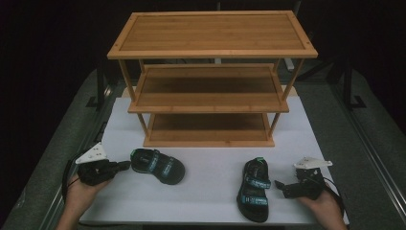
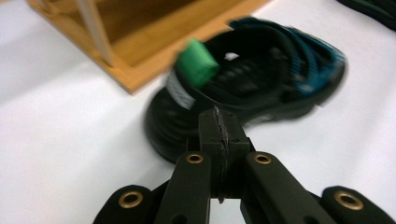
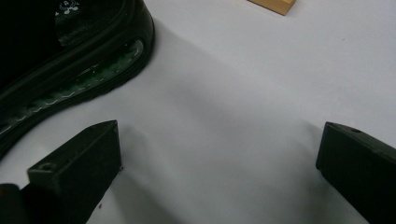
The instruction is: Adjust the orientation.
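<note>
Two black sandals with teal straps lie on the white table top. The left sandal lies slanted in front of the wooden rack; in the left gripper view its heel with a green pull tab is just beyond my jaws. My left gripper is shut with nothing in it, its tips next to that heel. The right sandal points away from me. My right gripper stands open beside it on the table, and the sandal's sole edge runs just left of its empty jaws.
A three-shelf bamboo rack stands at the back of the white table, its shelves bare. Its lowest shelf edge is close behind the left sandal. Dark floor surrounds the table.
</note>
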Demonstrator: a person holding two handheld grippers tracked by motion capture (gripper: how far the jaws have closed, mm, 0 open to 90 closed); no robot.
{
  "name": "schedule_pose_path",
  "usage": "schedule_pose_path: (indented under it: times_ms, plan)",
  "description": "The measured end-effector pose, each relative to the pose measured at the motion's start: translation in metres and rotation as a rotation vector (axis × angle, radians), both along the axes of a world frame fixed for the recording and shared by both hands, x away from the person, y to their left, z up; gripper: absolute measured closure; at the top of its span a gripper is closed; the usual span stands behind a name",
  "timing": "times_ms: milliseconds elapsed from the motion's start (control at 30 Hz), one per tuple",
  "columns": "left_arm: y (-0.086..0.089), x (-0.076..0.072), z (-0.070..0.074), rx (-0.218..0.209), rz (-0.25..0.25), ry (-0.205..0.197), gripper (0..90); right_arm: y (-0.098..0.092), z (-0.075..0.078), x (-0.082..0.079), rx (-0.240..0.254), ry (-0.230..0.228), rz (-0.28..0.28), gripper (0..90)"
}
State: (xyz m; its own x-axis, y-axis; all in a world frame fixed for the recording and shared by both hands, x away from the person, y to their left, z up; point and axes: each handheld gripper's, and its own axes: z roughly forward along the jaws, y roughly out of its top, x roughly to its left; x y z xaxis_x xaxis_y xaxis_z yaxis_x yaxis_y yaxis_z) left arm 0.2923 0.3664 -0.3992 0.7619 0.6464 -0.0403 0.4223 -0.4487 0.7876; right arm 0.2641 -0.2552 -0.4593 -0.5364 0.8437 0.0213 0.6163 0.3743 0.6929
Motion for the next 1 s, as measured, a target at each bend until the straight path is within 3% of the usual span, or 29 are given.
schedule_pose_path:
  times_ms: [133, 233, 333, 467, 767, 1000]
  plan:
    - [0.006, 0.018, 0.001, 0.025, 0.035, -0.018, 90.0, 0.000, 0.000, 0.000, 0.001, 0.001, 0.000, 0.0]
    - [0.012, 0.033, -0.002, -0.002, 0.062, -0.011, 90.0, 0.000, 0.000, 0.000, 0.000, 0.001, 0.000, 0.0]
    - [0.012, 0.043, -0.004, 0.019, 0.067, -0.008, 90.0, 0.000, 0.000, 0.000, 0.000, 0.001, 0.001, 0.0]
    - [0.007, 0.061, -0.009, -0.013, 0.054, 0.007, 90.0, 0.000, 0.000, 0.000, 0.001, 0.000, 0.000, 0.0]
    - [-0.013, 0.081, -0.024, -0.009, -0.003, 0.044, 90.0, 0.000, 0.000, 0.000, 0.001, 0.000, 0.000, 0.0]
    - [-0.015, 0.084, -0.031, -0.011, -0.015, 0.077, 90.0, 0.000, 0.000, 0.000, 0.001, 0.000, 0.000, 0.0]
